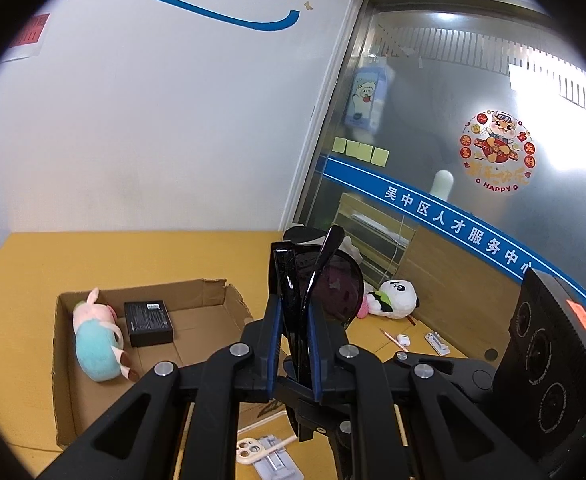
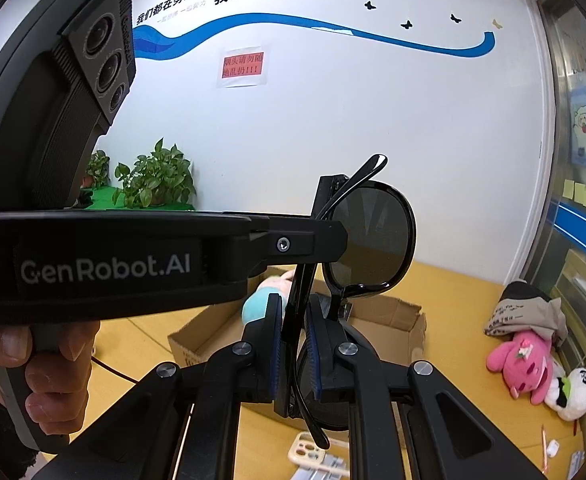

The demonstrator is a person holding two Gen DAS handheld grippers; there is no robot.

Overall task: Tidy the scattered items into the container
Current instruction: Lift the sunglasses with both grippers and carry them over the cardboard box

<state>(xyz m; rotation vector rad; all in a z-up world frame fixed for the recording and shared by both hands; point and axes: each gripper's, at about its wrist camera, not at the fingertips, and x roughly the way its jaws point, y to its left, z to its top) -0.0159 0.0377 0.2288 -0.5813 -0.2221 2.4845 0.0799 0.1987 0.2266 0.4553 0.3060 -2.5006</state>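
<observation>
Both grippers are shut on one pair of black sunglasses [image 1: 333, 284], held in the air above the yellow table. My left gripper [image 1: 295, 304] clamps the folded frame and temples; the right gripper's body [image 1: 549, 364] shows at the right. In the right wrist view my right gripper [image 2: 295, 312] clamps the frame below the dark lens [image 2: 373, 236], and the left gripper [image 2: 301, 240] reaches in from the left, pinching the hinge end. The open cardboard box [image 1: 229, 300] lies below left, holding a pig plush [image 1: 93, 340] and a black box [image 1: 149, 322].
A panda plush [image 1: 393, 298] and a pink plush [image 2: 521, 364] lie by the glass wall at right. A pencil [image 1: 393, 338], small white items [image 1: 437, 342], a phone case [image 1: 249, 450] and a white stand [image 1: 273, 460] lie on the table. Potted plants [image 2: 157, 180] stand far left.
</observation>
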